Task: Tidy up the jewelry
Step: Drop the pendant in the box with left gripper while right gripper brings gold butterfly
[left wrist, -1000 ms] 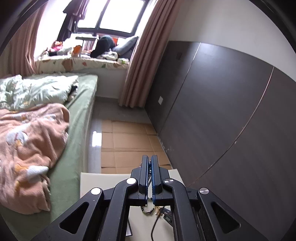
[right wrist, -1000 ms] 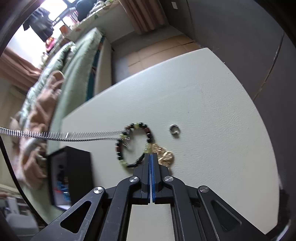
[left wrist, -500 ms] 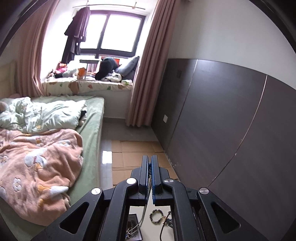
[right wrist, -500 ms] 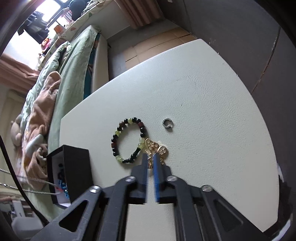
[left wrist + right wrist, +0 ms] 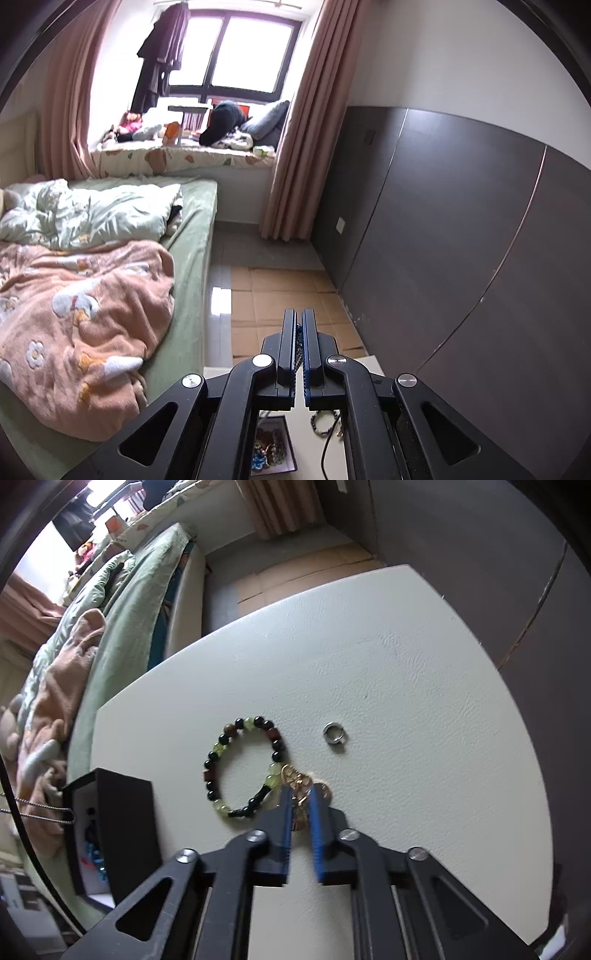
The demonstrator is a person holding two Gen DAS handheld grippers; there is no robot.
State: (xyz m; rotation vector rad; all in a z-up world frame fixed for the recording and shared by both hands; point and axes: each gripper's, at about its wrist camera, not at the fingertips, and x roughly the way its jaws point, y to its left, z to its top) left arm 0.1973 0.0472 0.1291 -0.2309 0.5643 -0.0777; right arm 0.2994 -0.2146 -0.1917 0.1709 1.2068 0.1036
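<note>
The fingers of the right gripper (image 5: 300, 794) are spread on either side of a gold ornament (image 5: 300, 788) lying on the white table (image 5: 406, 672), just beside a beaded bracelet (image 5: 242, 766) and near a silver ring (image 5: 333, 734). A silver chain (image 5: 298, 341) is pinched in the left gripper (image 5: 299, 325), held high above the black jewelry box (image 5: 110, 830). Picking up the ornament appears to be in hand; closing squarely on it is called for next.

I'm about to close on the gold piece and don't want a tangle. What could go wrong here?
The right gripper is open around the gold charm, which touches the beaded bracelet; closing could snag or drag the beads. The left gripper pinches a silver chain hanging by the black jewelry box; it may catch the rim.
</note>
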